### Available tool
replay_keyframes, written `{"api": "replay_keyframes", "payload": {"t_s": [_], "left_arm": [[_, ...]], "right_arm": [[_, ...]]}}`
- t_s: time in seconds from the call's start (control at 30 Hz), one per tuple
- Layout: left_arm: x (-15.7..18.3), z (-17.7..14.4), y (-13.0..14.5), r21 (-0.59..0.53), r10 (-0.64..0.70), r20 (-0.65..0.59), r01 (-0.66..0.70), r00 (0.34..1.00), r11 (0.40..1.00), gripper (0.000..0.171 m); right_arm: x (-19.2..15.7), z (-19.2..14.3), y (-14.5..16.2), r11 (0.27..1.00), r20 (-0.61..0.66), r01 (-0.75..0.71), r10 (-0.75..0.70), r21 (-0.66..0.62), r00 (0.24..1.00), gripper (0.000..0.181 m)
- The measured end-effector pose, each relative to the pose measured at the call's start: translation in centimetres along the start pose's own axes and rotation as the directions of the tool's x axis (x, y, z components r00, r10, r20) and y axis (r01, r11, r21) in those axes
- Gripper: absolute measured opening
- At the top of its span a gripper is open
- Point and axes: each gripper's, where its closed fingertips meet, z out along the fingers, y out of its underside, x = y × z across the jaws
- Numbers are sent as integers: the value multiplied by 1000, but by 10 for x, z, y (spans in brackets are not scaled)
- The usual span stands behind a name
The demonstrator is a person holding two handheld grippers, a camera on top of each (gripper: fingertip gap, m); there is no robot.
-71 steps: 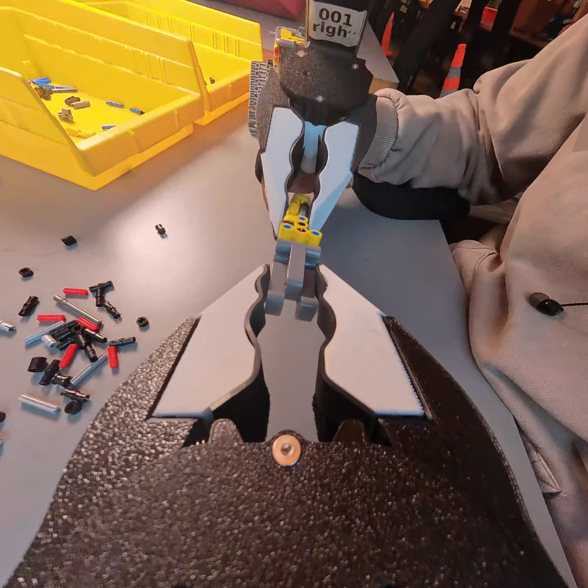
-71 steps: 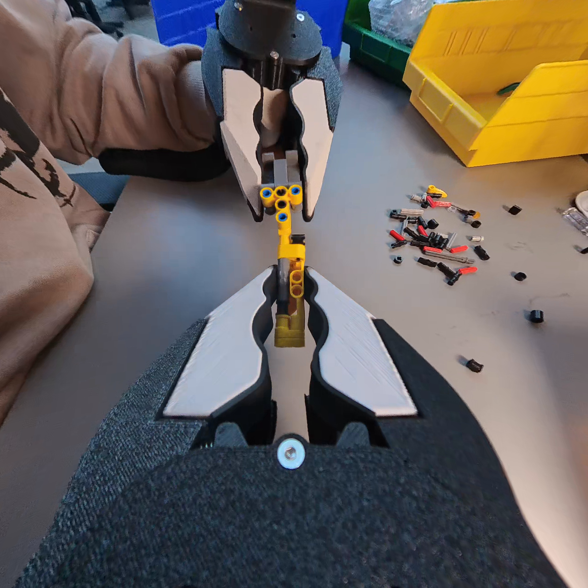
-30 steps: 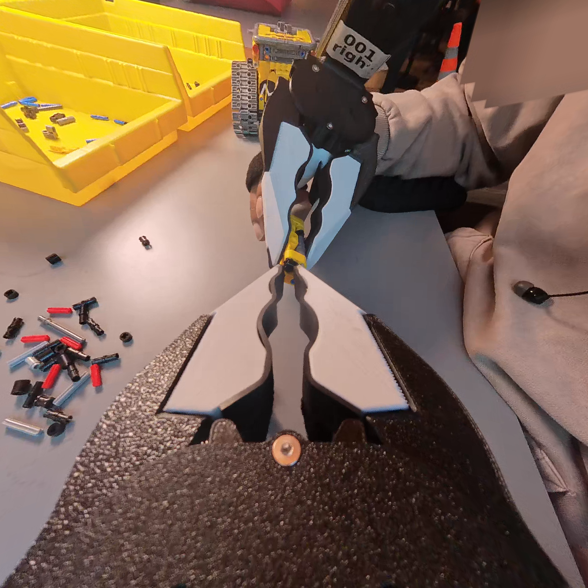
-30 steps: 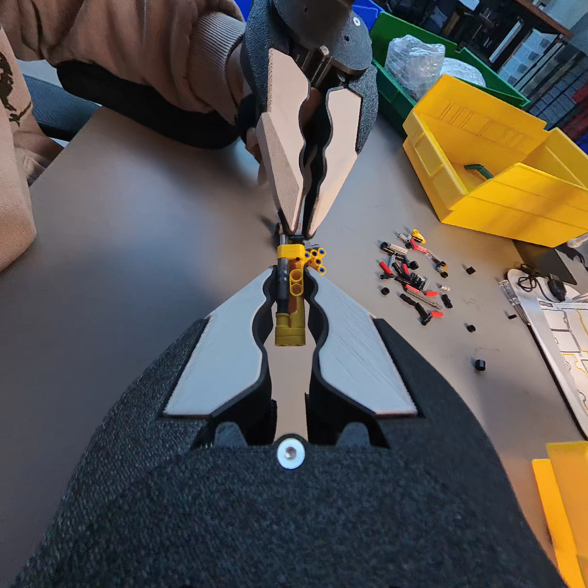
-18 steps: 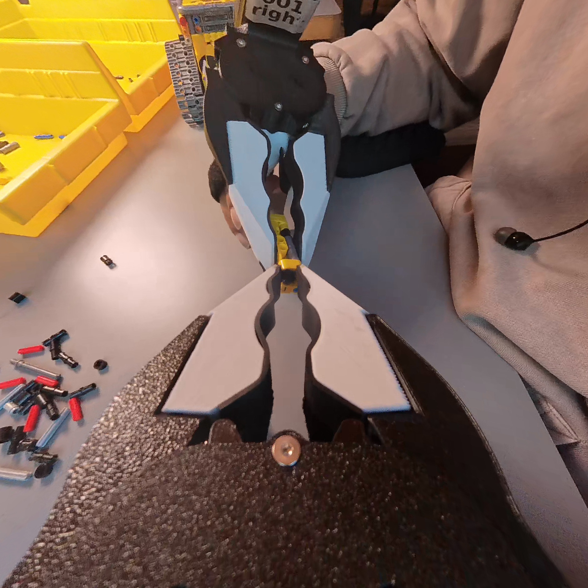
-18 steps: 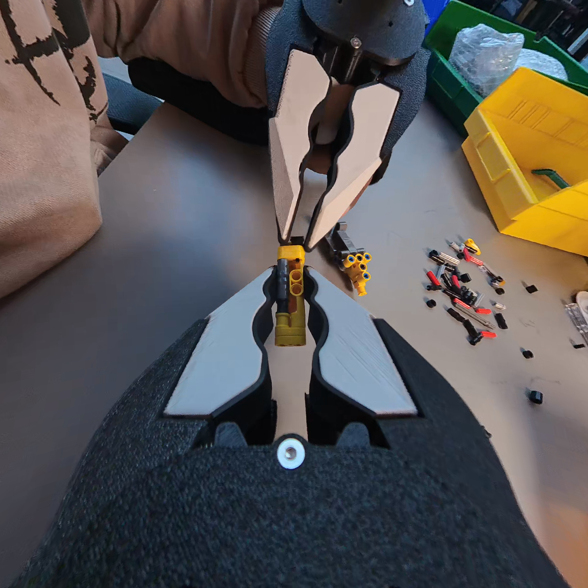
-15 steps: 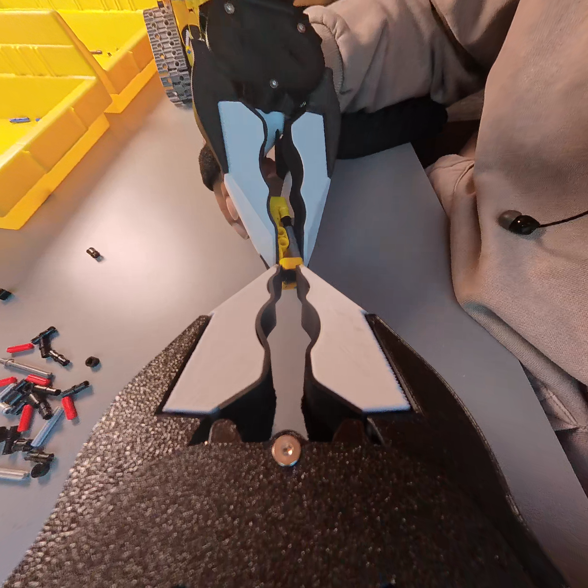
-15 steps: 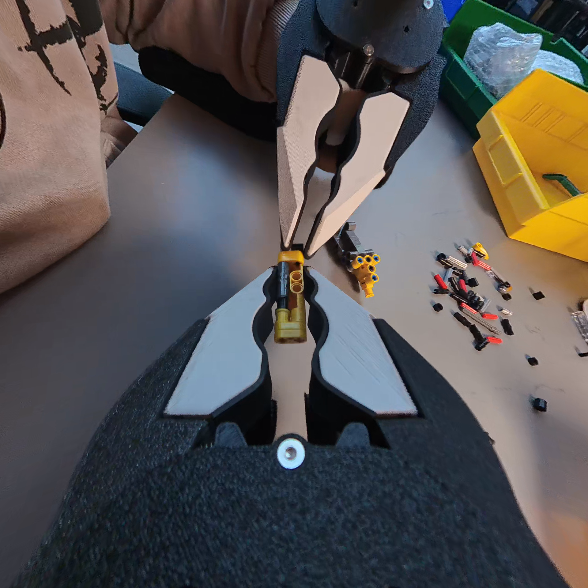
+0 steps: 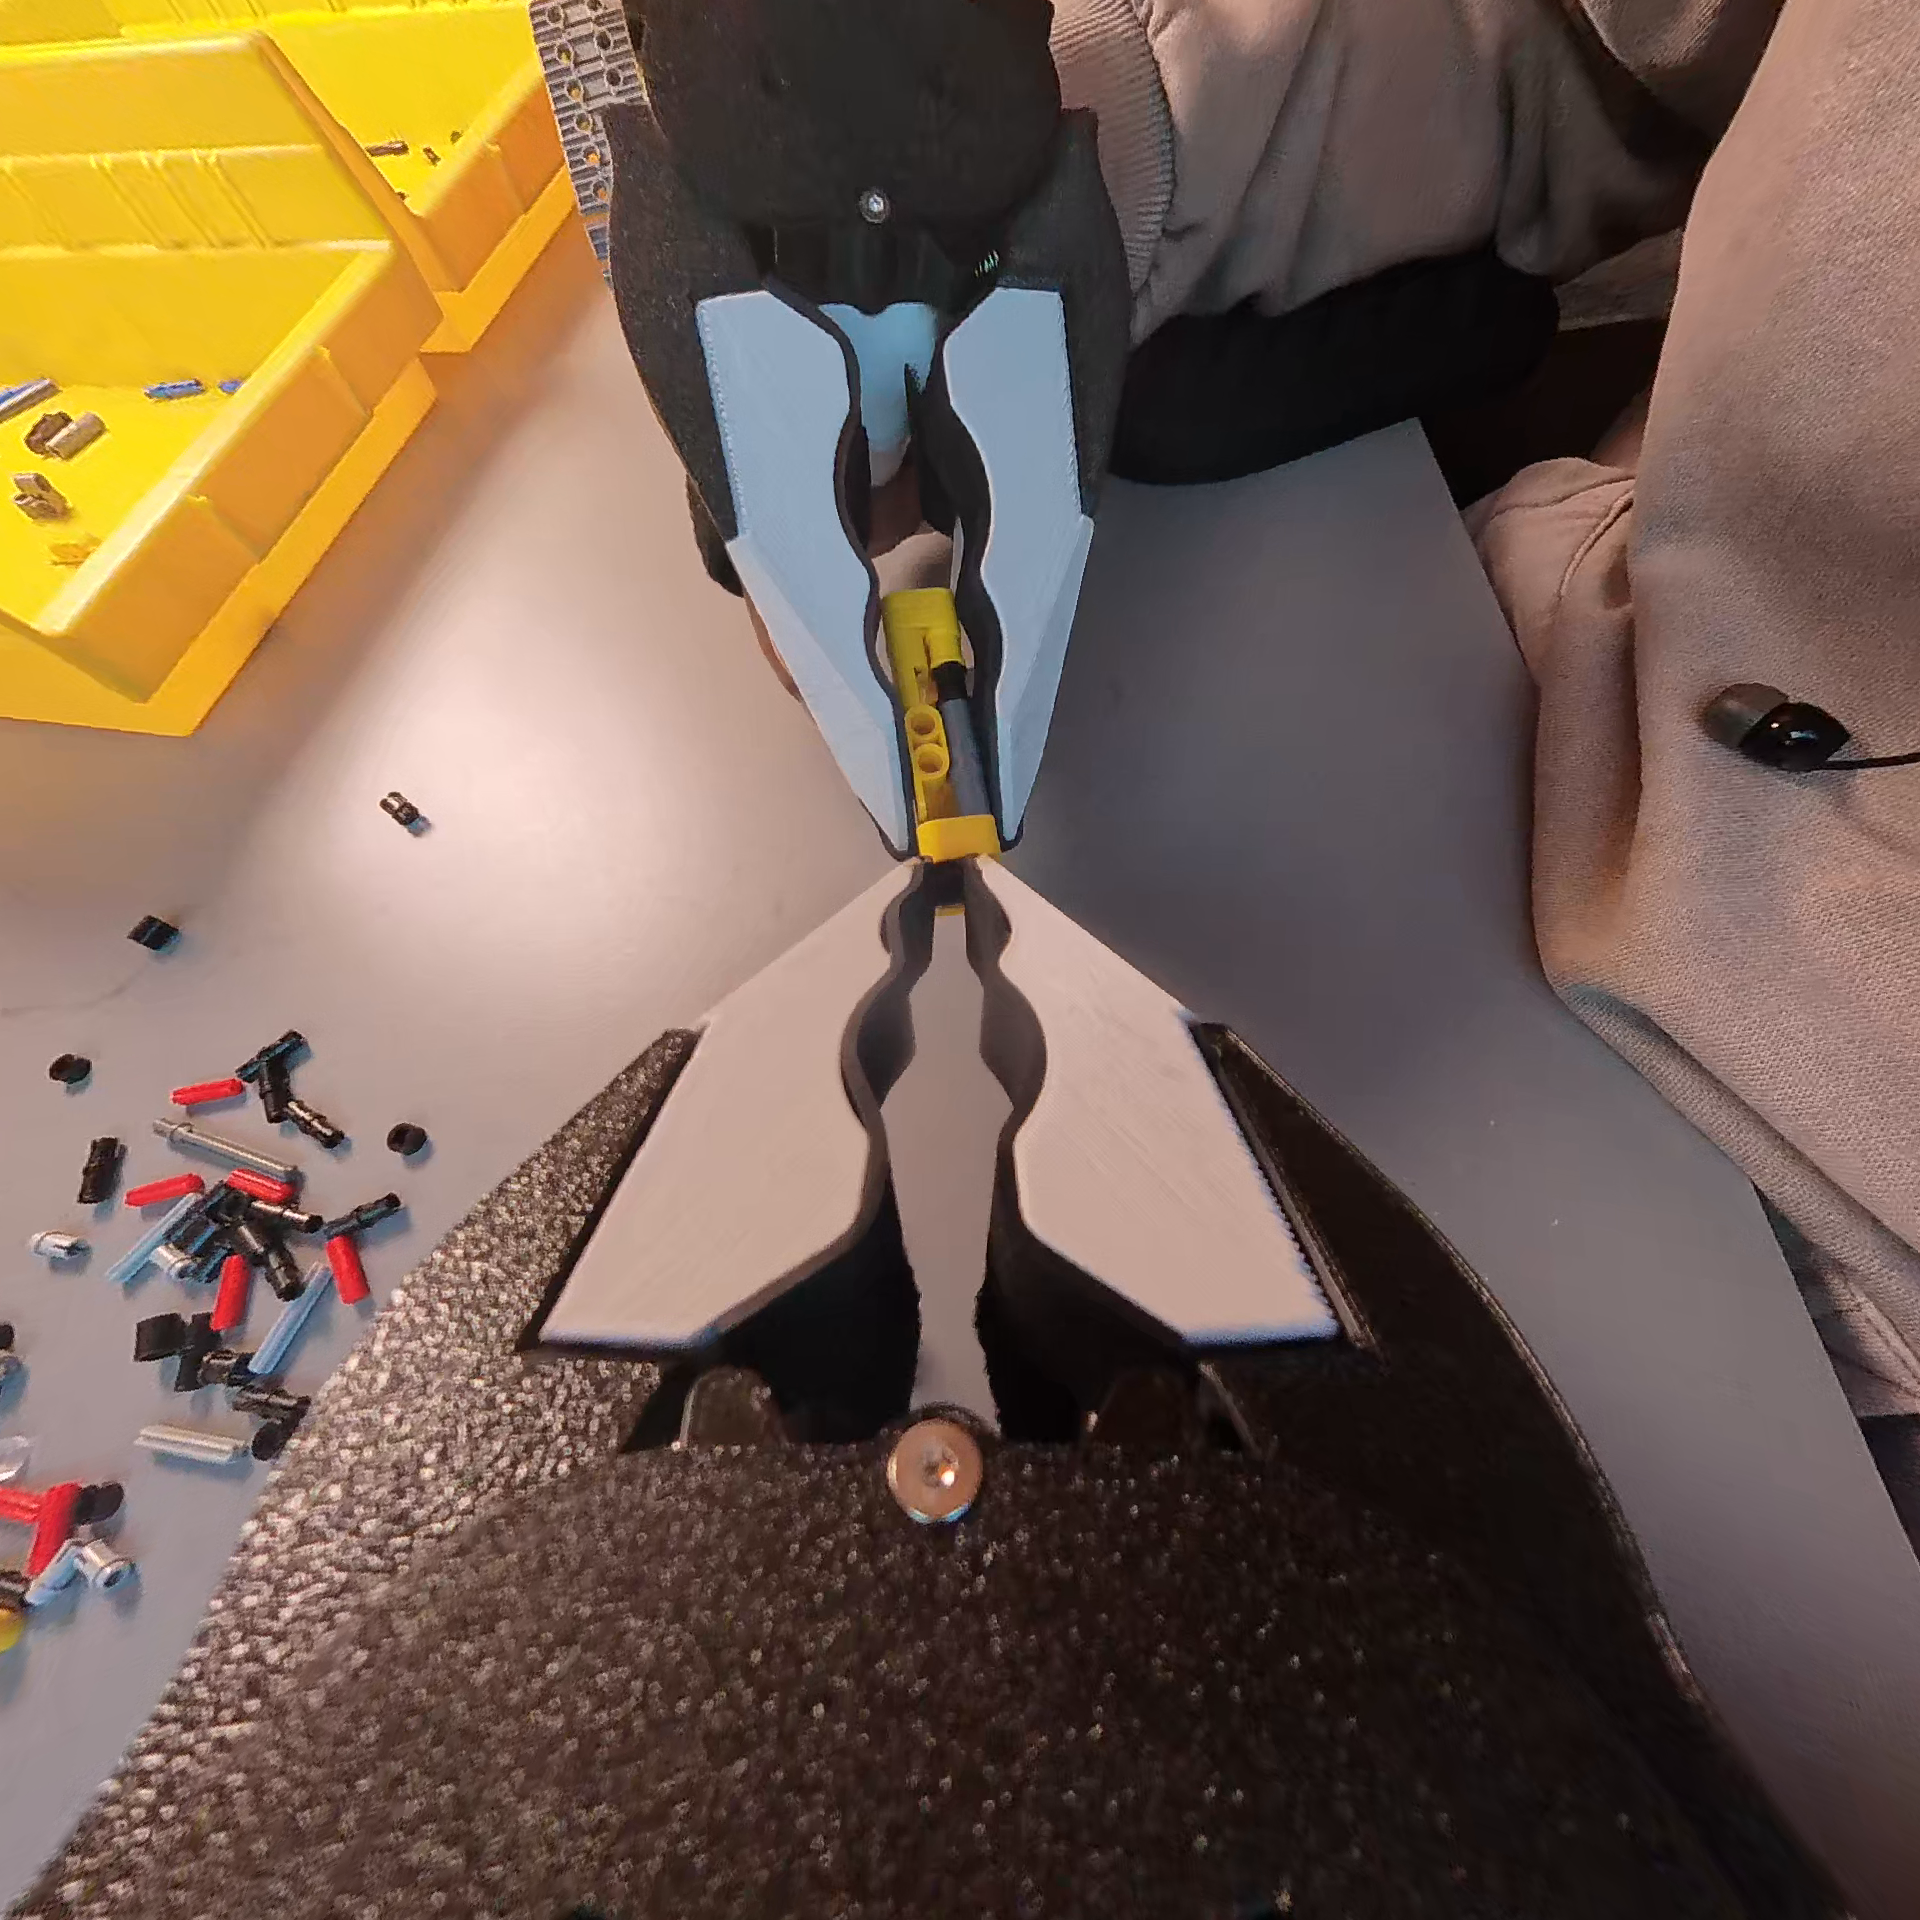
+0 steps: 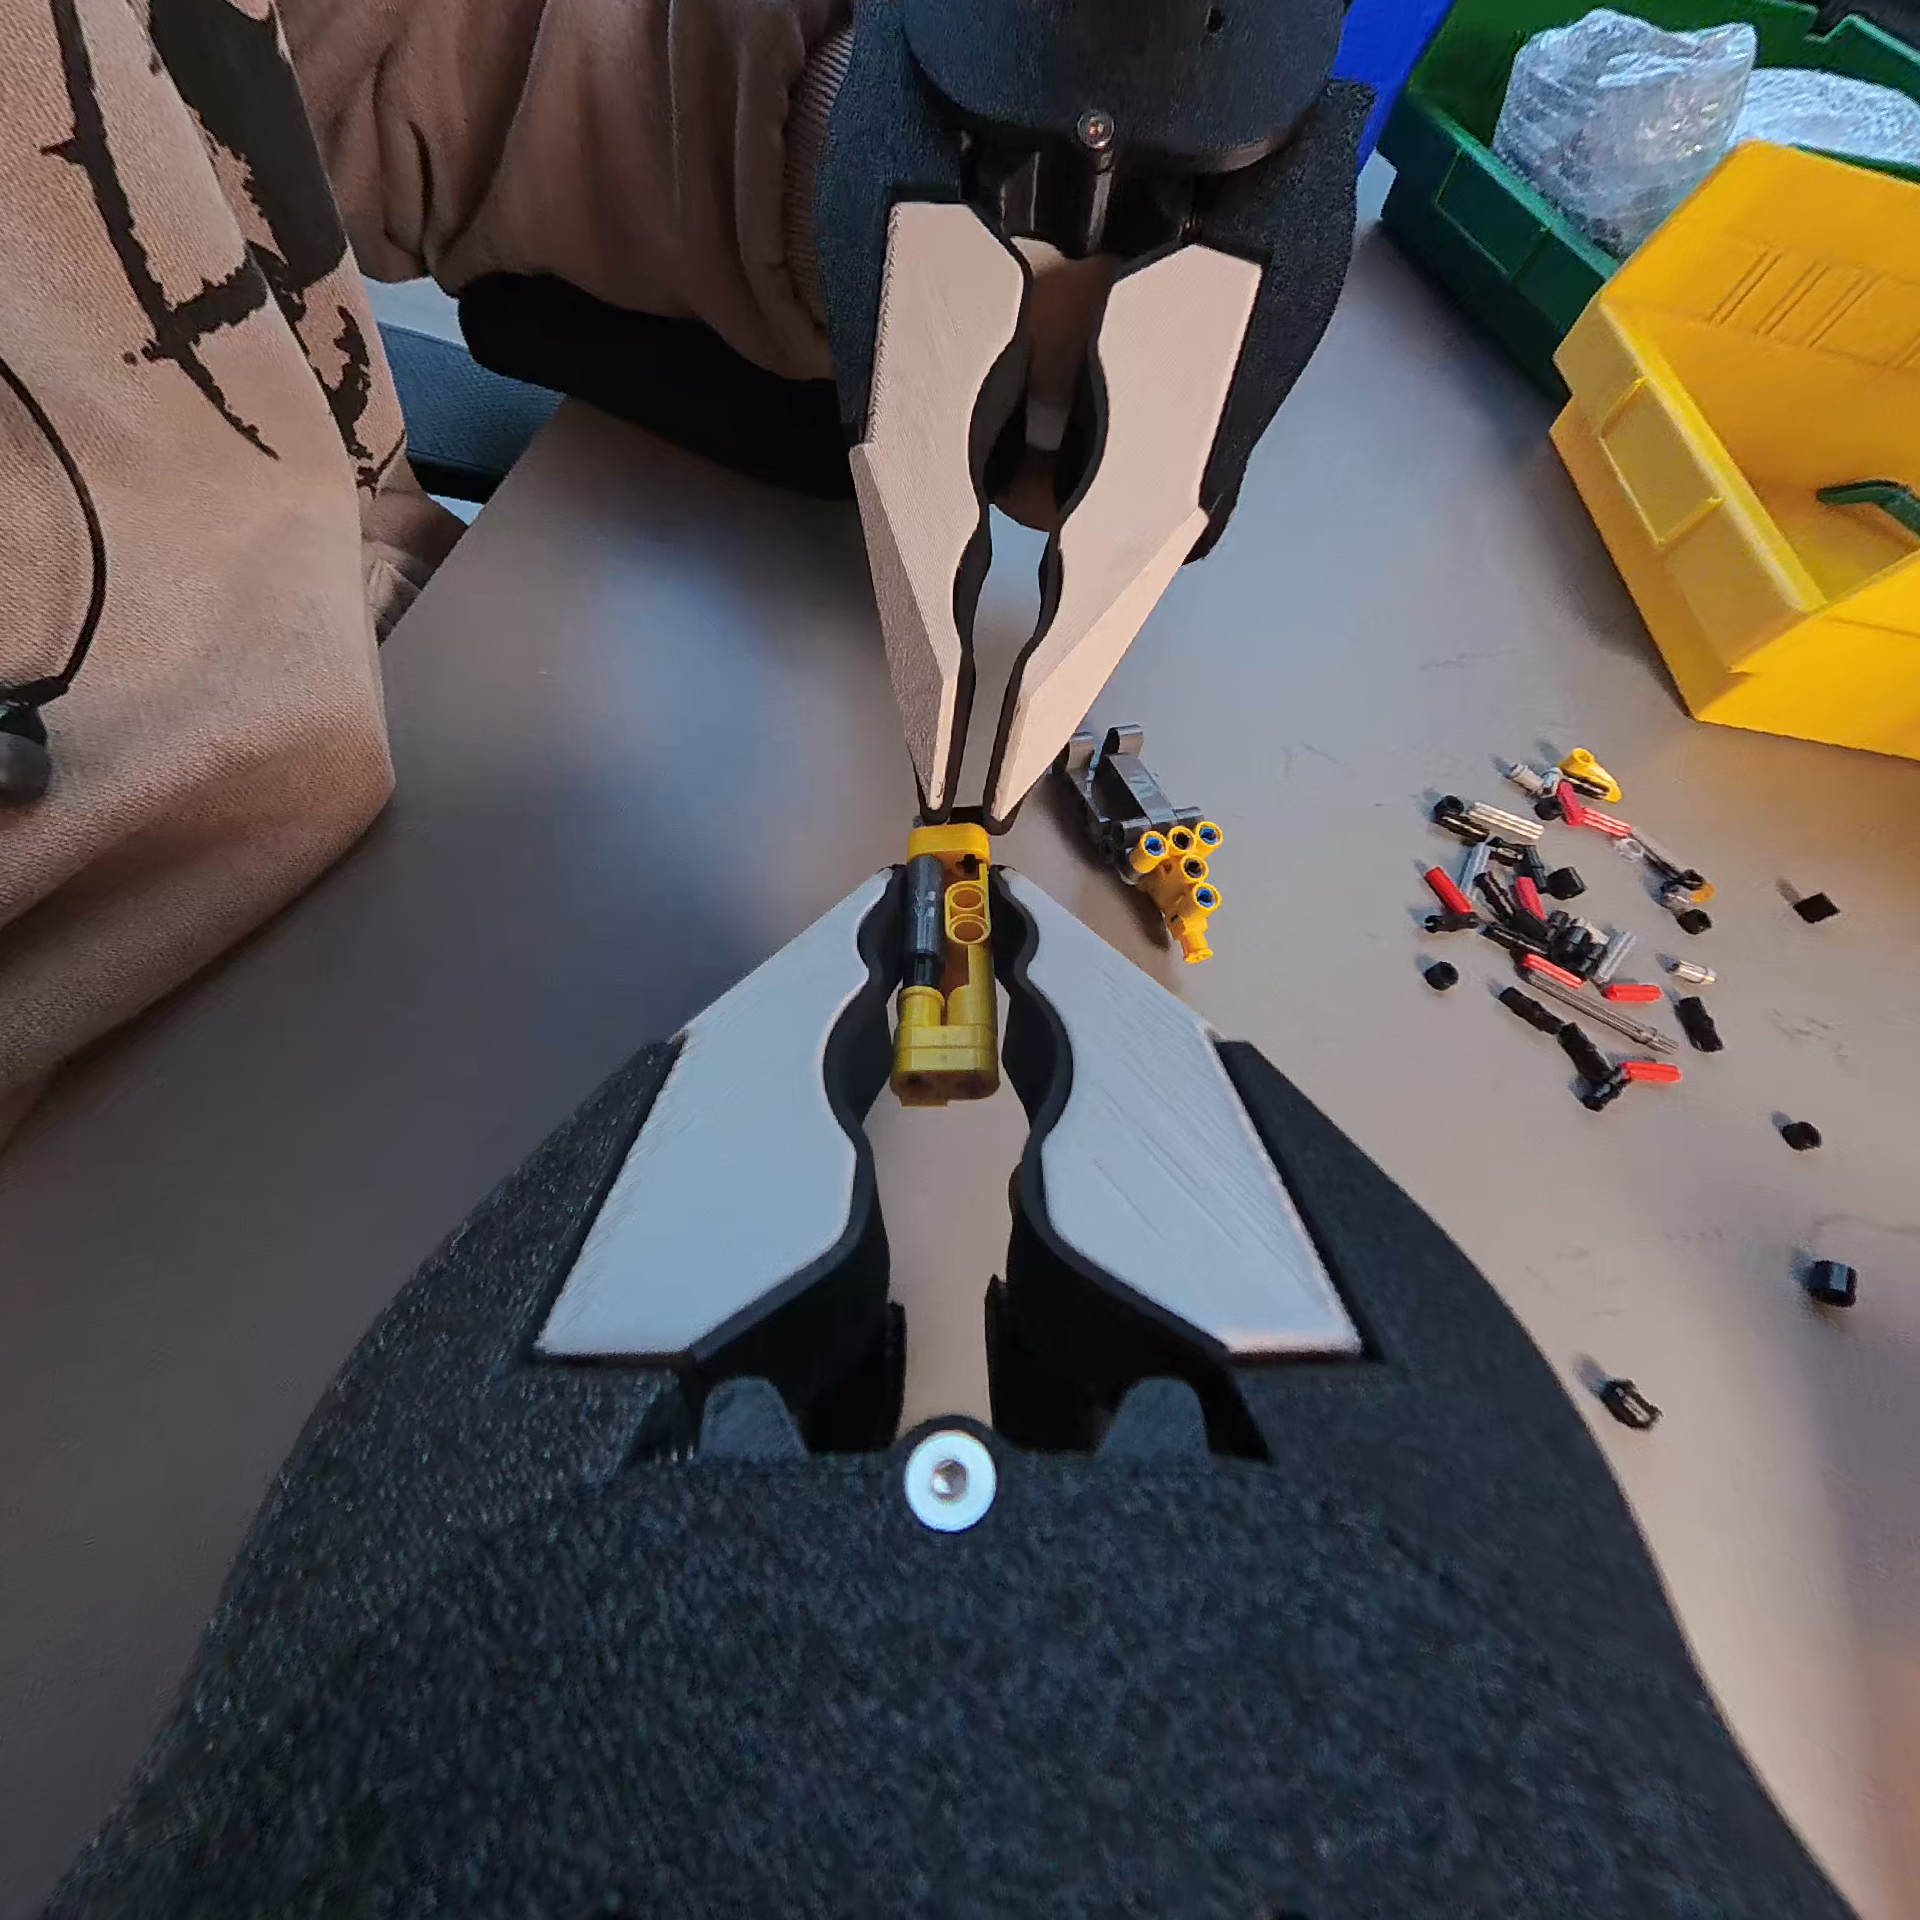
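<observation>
Yellow actuator runs lengthwise straight ahead of your left gripper, clamped along its sides by the right gripper opposite. Your left jaws are nearly closed and meet its near end cap tip to tip; whether they pinch anything there is hidden.

From the right wrist, the actuator lies along your jaws, which grip it, its dark rod on the left. Beyond and right of the tips, a grey-and-yellow assembly rests on the counter.
</observation>
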Motion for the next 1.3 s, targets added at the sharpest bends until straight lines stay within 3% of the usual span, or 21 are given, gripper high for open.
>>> {"api": "replay_keyframes", "payload": {"t_s": [0.07,0.13,0.17,0.23,0.3,0.4,0.57,0.6,0.8,0.87,0.97,1.3], "left_arm": [[1,1,1,-11,4,-3,-4,1000,1000,5],[-15,-6,37,-164,22,70,-10,997,986,0],[-16,-12,47,-155,-41,61,51,997,987,0],[-16,-17,20,-27,-57,45,58,997,998,0],[-19,-12,-1,21,-52,41,51,998,998,0],[-21,-8,7,-10,-47,57,47,997,999,0],[-40,-20,18,28,-161,127,159,979,987,0],[-41,-22,17,42,-172,125,168,977,985,7],[-19,-12,-7,149,-267,-49,271,963,951,22],[-15,-6,-6,125,-222,-32,224,975,966,20],[-10,-4,-13,138,-158,-8,157,987,978,1],[-8,-2,-10,101,-140,18,138,990,985,10]], "right_arm": [[0,-2,1,1000,6,-2,2,-11,1000,12],[7,-15,7,999,-21,-14,13,-29,1000,12],[19,-32,5,998,-68,-54,56,20,996,11],[33,-48,9,999,-132,-37,37,-2,991,11],[26,-36,1,1000,-106,-14,15,18,994,12],[25,-33,1,1000,-94,-23,25,21,995,12],[32,-32,18,998,-130,-56,55,-3,990,12],[30,-29,18,999,-122,-49,48,-6,991,12],[22,-13,-1,998,-118,-7,14,65,993,13],[19,-11,-9,995,-111,-9,20,98,994,13],[19,-12,-16,990,-95,-40,54,138,994,13],[16,-7,-8,994,-77,-55,62,96,995,13]]}}
